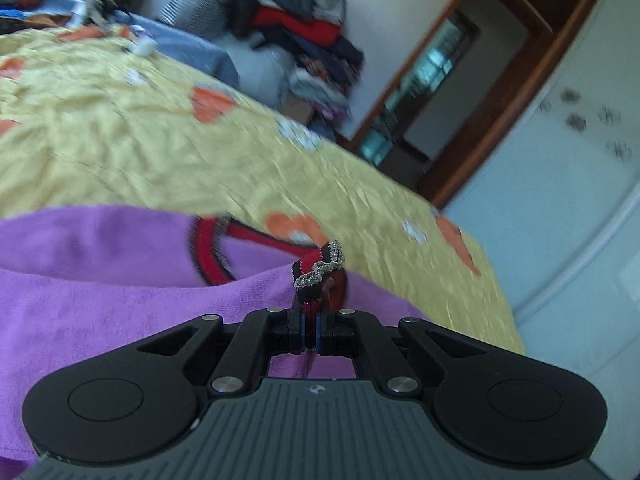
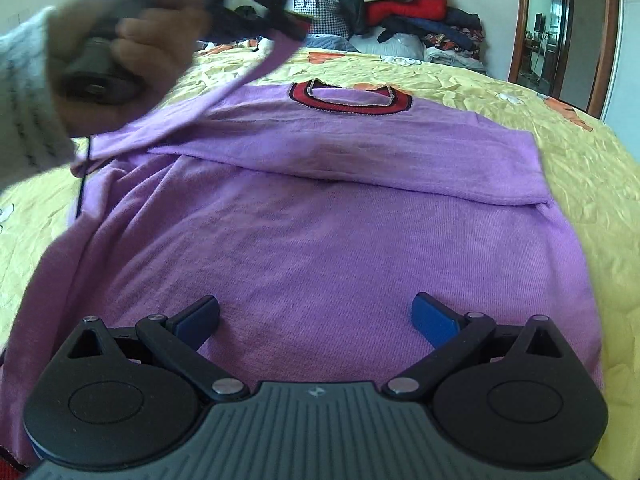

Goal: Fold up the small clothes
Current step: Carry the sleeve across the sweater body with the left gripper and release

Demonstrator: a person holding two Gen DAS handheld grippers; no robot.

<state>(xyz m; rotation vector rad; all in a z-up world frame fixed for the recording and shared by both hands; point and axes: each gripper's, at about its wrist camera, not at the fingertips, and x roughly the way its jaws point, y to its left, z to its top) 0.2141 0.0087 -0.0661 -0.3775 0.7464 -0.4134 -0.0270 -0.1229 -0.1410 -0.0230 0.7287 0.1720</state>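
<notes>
Purple sweater point(image 2: 320, 240) spread flat, left fingers point(image 1: 311, 332) clamped on its cuff point(image 1: 318, 270), right fingers point(image 2: 430, 318) apart.

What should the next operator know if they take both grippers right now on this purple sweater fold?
Left gripper: shut on the red cuff of the sleeve, lifted over the purple sweater.
Right gripper: open, empty, low over the sweater's lower body.
Sweater lies on the yellow bedspread, collar far end.
Done: right-side sleeve looks folded across the chest.
Left: lay the held sleeve across, then fold the body.
</notes>
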